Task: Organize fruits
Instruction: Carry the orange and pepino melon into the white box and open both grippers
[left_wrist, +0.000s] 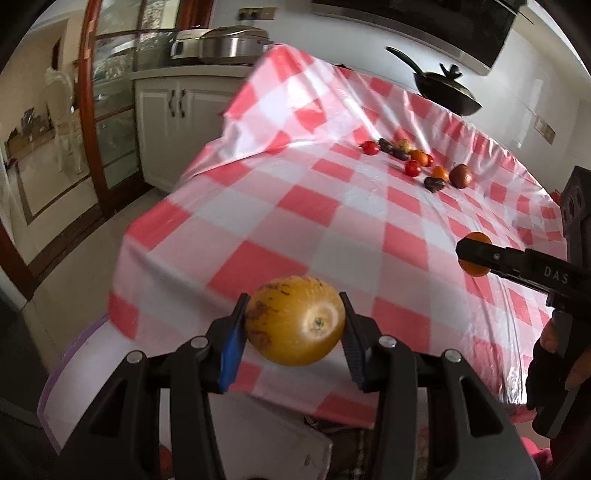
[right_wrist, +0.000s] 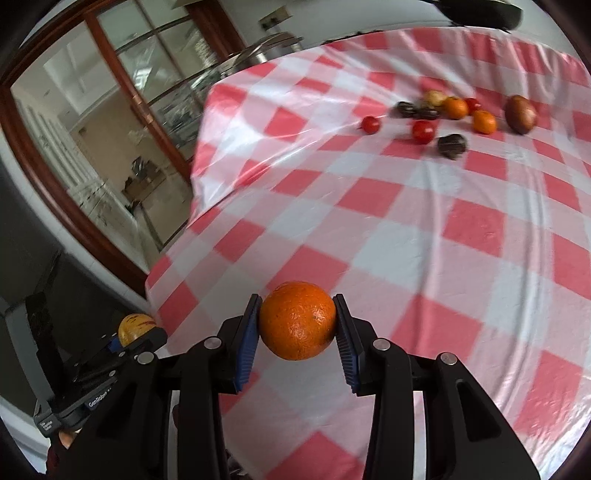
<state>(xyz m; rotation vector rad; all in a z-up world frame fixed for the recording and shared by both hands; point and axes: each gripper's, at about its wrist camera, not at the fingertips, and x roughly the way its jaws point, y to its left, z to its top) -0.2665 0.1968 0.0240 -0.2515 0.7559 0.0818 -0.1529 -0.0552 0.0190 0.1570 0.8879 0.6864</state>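
With a yellow fruit (left_wrist: 295, 325) clamped in the left gripper (left_wrist: 295, 326) and an orange (right_wrist: 297, 320) in the right gripper (right_wrist: 297, 321), both should be lowered gently (cloth looks slippery) short of the fruit pile (right_wrist: 443, 114) ahead.

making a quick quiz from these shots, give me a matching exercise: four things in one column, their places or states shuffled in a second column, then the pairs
1. round yellow brown-speckled fruit
2. round orange citrus fruit
3. black lidded frying pan
4. dark brown oval fruit

A. lying on the checked cloth in the far cluster
B. clamped in the right tool
C. at the table's far edge
D. clamped in the left tool

Pairs: 1-D, 2-B, 3-C, 4-A
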